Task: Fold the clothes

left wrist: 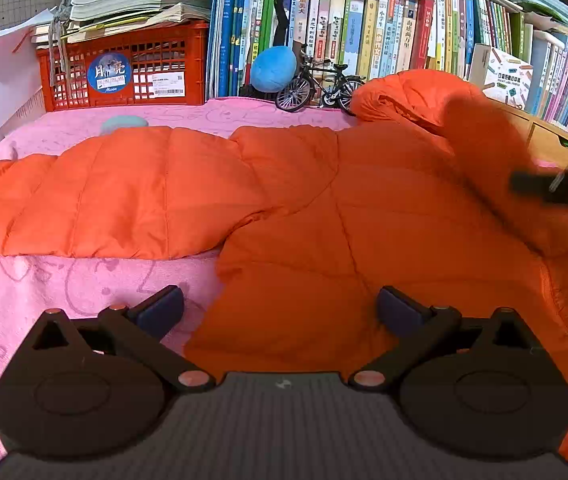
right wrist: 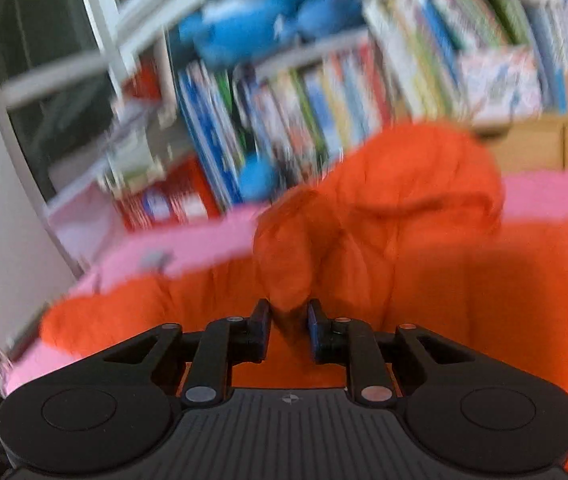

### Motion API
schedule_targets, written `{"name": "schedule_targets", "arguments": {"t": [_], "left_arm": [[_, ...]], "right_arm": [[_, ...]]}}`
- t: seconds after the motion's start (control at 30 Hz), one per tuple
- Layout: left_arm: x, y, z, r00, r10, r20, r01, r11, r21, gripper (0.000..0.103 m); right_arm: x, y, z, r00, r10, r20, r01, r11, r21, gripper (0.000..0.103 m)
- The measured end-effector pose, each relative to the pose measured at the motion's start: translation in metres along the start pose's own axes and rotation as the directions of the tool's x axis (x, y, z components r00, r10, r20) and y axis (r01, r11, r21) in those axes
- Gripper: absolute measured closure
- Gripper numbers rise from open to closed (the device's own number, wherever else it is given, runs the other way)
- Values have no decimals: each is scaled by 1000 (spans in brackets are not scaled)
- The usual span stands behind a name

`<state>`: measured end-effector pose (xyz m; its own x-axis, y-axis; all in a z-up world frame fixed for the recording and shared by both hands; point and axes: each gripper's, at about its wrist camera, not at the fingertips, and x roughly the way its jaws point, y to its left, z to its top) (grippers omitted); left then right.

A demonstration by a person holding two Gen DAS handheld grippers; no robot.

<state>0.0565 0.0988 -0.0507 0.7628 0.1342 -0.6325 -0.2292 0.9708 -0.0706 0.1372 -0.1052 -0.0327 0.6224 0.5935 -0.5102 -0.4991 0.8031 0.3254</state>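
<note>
The left wrist camera looked forward and down past its left gripper (left wrist: 280, 306), close over the orange jacket (left wrist: 303, 200). The right wrist camera, blurred, sat tilted behind its right gripper (right wrist: 288, 314), facing the same jacket and bookshelf (left wrist: 383, 36).

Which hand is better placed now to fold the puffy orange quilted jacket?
Right, probably. The right tongs already pinch a bunch of the puffy orange quilted jacket; the left tongs hang open, gripping nothing.

Bright, even light; right wrist view seemingly motion-blurred.
</note>
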Motion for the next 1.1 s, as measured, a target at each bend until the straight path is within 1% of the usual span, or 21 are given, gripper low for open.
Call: {"name": "schedule_targets", "arguments": {"t": [0.03, 0.07, 0.13, 0.3, 0.33, 0.4, 0.47, 0.5, 0.57, 0.63, 0.67, 0.7, 0.8, 0.83, 0.9, 0.97, 1.1], "left_arm": [[0, 0, 0, 1000, 0, 0, 0, 1000, 0, 0], [0, 1, 0, 1000, 0, 0, 0, 1000, 0, 0], [0, 1, 0, 1000, 1, -1, -1, 1000, 2, 0], [0, 1, 0, 1000, 4, -3, -4, 1000, 9, 0], [0, 1, 0, 1000, 5, -4, -5, 1000, 10, 0], [0, 1, 1, 1000, 6, -6, -6, 1000, 12, 0], [0, 1, 1, 1000, 7, -6, -7, 1000, 14, 0], [0, 1, 1, 1000, 7, -6, -7, 1000, 14, 0], [0, 0, 0, 1000, 7, -6, -7, 1000, 16, 0], [0, 0, 0, 1000, 8, -6, -8, 1000, 17, 0], [0, 0, 0, 1000, 8, -6, -8, 1000, 17, 0], [0, 0, 0, 1000, 8, -6, -8, 1000, 17, 0], [0, -1, 0, 1000, 9, -7, -8, 1000, 17, 0], [0, -1, 0, 1000, 9, -7, -9, 1000, 17, 0], [0, -1, 0, 1000, 9, -7, -9, 1000, 17, 0], [0, -1, 0, 1000, 10, -7, -9, 1000, 18, 0], [0, -1, -1, 1000, 10, -7, -10, 1000, 17, 0]], "right_arm": [[4, 1, -7, 1000, -16, -10, 16, 1000, -10, 76], [7, 3, -13, 999, -33, -20, 33, 999, -20, 74], [14, 6, -27, 997, -66, -40, 65, 997, -41, 74], [17, 1, -37, 997, -67, -37, 66, 997, -34, 73], [17, 1, -38, 997, -65, -38, 63, 997, -37, 72], [18, 1, -37, 998, -54, -41, 52, 998, -46, 67], [14, 5, -37, 999, -28, -41, 26, 998, -59, 51], [12, 7, -35, 999, -11, -38, 9, 998, -66, 46], [4, 11, -34, 999, 34, -26, -36, 997, -71, 28], [-5, 12, -34, 997, 72, -6, -72, 995, -61, 21], [-9, 11, -34, 996, 85, 2, -85, 995, -56, 20], [-13, 10, -33, 996, 93, 9, -93, 994, -50, 19], [-29, 5, -32, 994, 103, 33, -101, 994, -42, 10], [-35, 4, -33, 994, 98, 44, -96, 994, -46, 6], [-49, 1, -35, 995, 78, 68, -74, 995, -60, 4], [-58, -1, -39, 996, 26, 90, -17, 996, -90, 0], [-70, -5, -50, 988, -91, 123, 108, 983, -146, 0]]}}
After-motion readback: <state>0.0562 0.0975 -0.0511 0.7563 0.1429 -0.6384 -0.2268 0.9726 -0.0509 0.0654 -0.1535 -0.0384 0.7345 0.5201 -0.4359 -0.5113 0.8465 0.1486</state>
